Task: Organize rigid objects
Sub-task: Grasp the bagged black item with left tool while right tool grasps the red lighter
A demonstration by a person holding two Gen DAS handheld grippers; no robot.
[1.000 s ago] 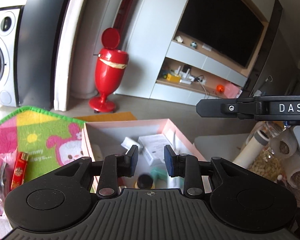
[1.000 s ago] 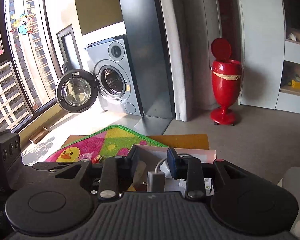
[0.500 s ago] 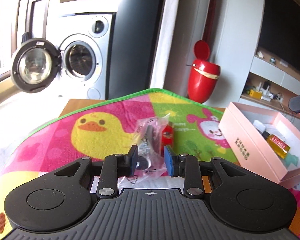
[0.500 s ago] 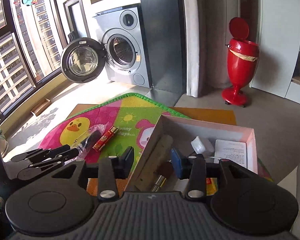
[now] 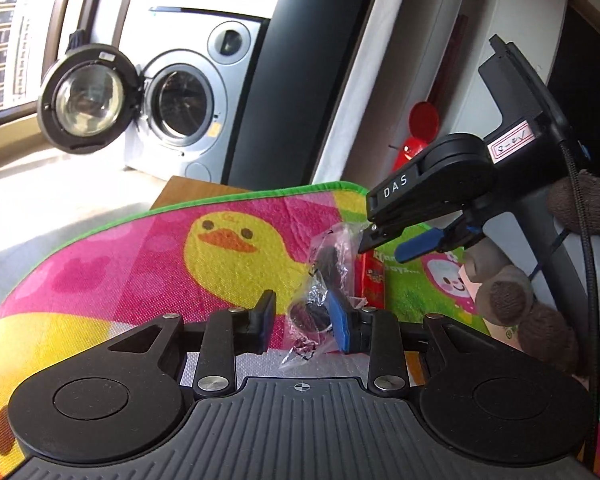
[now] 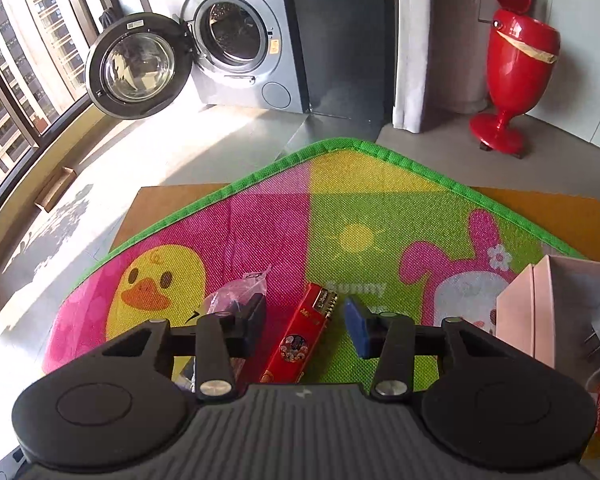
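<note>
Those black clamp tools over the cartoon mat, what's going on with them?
A person holds one in each hand, tidying small items toward a pink box. The right gripper hangs open around a red lighter, having just narrowed. The left gripper is open at a clear plastic bag of dark parts. Nothing is lifted yet.

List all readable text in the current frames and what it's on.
"DAS": white letters on the side of the right hand-held gripper, left wrist view.
"unny": partly hidden print on the play mat, right wrist view.
Handwritten white label on that gripper's body: not legible.
Red lighter printing: too small to read.
Stickers on the washing machine and its door: blurred.
Print on the mat by the bunny, left wrist view: too blurred.
</note>
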